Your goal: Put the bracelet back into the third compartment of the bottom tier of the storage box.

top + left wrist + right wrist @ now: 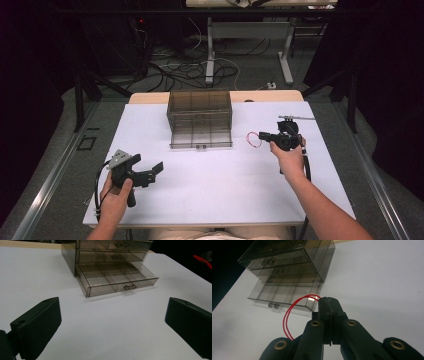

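1. Right tool (pixel 329 302): jaws closed on a red wire loop (pixel 287 320), held above the white worktop (pixel 210 185), just right of the drawer unit (pixel 200 112).
2. Left tool (pixel 150 172): jaws wide apart, holding nothing, near the front left of the worktop.
3. Bottom drawer (pixel 117 277): pulled out, compartments visible.
4. Handling advice: carry the loop over 1 compartment, lower it inside, then release so it cannot spring out.
5. Markings: no legible brand, label or writing.

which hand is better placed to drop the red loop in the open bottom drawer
Right. The right gripper is shut on the red loop, just beside the open bottom drawer. The left gripper is open, holds nothing and sits nearer the table's front edge.
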A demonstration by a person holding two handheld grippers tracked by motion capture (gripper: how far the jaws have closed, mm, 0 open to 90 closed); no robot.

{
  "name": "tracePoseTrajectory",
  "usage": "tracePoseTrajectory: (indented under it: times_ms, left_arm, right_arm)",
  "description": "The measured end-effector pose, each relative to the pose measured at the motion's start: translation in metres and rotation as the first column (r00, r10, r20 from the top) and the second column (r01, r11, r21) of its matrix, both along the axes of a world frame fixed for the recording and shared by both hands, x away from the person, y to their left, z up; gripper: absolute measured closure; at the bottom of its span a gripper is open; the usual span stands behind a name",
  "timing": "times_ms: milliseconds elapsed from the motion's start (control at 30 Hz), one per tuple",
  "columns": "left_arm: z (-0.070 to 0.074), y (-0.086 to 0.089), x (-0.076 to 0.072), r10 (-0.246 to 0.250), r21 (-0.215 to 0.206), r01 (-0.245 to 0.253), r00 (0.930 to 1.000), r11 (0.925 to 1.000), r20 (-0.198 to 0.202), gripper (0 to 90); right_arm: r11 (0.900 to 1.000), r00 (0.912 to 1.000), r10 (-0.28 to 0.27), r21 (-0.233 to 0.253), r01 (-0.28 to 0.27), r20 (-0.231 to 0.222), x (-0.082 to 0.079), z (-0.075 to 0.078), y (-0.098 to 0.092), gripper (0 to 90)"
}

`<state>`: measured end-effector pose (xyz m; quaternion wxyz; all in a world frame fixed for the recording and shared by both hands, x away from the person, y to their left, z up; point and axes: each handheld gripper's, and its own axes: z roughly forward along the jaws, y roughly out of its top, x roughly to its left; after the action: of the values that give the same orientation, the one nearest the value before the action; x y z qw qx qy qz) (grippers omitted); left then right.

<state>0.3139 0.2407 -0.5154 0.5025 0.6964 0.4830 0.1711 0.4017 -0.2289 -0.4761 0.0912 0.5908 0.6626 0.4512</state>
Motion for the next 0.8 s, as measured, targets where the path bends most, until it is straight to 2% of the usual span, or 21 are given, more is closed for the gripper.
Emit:
tracePoseTrajectory:
  times_ms: [233,567,600,800]
  left_arm:
    - [0.0,0.0,0.0,0.001,-0.005,-0.001,1.0,1.0,-0.002,0.6]
    - [0.0,0.0,0.0,-0.002,-0.001,0.002,1.0,1.0,-0.001,0.6]
    - [0.0,0.0,0.0,-0.002,-0.001,0.002,1.0,1.0,-0.001,0.6]
    - [0.0,0.0,0.0,-0.002,-0.002,0.002,1.0,1.0,-0.001,0.6]
  right_arm:
    - [1.0,0.9998,0.019,-0.006,-0.019,0.006,0.006,0.007,0.006,90.0]
    - [1.0,0.9999,0.011,-0.001,-0.011,-0.002,0.013,0.013,0.013,90.0]
    - [1.0,1.0,0.006,-0.016,-0.006,0.007,0.015,0.014,0.013,90.0]
    - [1.0,1.0,0.006,-0.021,-0.006,0.004,0.019,0.018,0.016,90.0]
